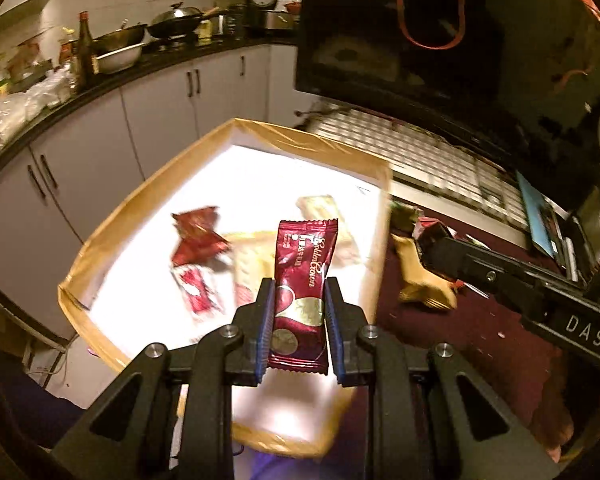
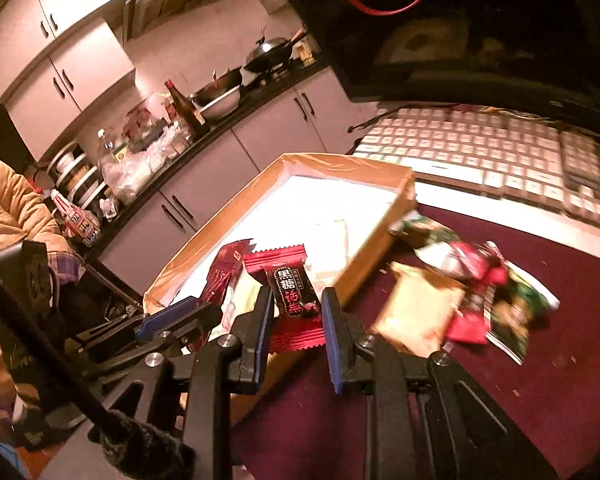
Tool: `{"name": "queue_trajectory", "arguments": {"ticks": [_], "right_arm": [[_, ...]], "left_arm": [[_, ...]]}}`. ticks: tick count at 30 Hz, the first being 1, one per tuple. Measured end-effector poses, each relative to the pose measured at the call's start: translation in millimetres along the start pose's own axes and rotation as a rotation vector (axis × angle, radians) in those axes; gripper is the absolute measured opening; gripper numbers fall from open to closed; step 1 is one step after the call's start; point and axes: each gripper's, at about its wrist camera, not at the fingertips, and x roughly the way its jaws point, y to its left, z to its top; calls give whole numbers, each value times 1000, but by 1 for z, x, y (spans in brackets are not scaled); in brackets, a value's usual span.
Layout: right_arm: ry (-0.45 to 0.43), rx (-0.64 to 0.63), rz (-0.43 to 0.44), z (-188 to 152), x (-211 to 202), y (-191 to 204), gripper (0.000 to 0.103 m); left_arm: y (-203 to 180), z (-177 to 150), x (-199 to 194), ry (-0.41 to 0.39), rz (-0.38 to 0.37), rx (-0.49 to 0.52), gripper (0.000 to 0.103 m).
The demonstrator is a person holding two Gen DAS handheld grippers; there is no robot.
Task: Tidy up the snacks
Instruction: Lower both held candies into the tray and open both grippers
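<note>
My left gripper [image 1: 300,285] is shut on a dark red Golden Crown sachet [image 1: 302,280], held upright above the box. The shallow box [image 1: 148,196] has a tan taped rim and a white floor. Several snacks lie in it, among them a red wrapper [image 1: 196,236] and pale biscuit packs [image 1: 252,256]. My right gripper [image 2: 298,295] is shut on a red and black candy [image 2: 292,292] over the box's near corner [image 2: 404,184]. One blue pad [image 2: 168,314] of the left gripper shows at the left. The right gripper's fingers [image 1: 444,248] reach in from the right.
Loose snacks lie on the maroon cloth [image 2: 540,380] right of the box: a gold packet [image 2: 420,312], red wrappers [image 2: 472,264] and a green pack [image 2: 516,312]. A keyboard [image 2: 480,148] and a dark monitor stand behind. A person's tan sleeve [image 2: 4,208] is at the left.
</note>
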Motion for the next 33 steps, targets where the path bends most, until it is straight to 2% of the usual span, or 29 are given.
{"name": "queue_trajectory", "arguments": {"ticks": [8, 10, 14, 17, 23, 27, 28, 30, 32, 33], "right_arm": [[60, -40, -79, 26, 43, 10, 23], [77, -36, -106, 35, 56, 7, 23], [89, 9, -159, 54, 81, -6, 23], [116, 35, -178, 61, 97, -14, 23], [141, 0, -258, 58, 113, -15, 23], [132, -28, -284, 58, 115, -13, 24], [131, -31, -284, 57, 116, -13, 24], [130, -15, -260, 59, 115, -15, 30], [102, 22, -211, 62, 98, -19, 36], [84, 30, -194, 62, 87, -19, 40]], "left_arm": [[37, 35, 22, 7, -48, -60, 26], [43, 49, 36, 35, -80, -70, 26], [43, 71, 67, 92, -97, -75, 26], [39, 82, 87, 132, -64, -65, 26], [35, 82, 122, 243, -2, -54, 26], [40, 81, 131, 269, 13, -85, 27], [41, 82, 134, 275, 19, -88, 28], [44, 81, 137, 301, 24, -93, 38], [45, 81, 130, 278, 14, -107, 42], [45, 81, 120, 244, 3, -108, 49]]}}
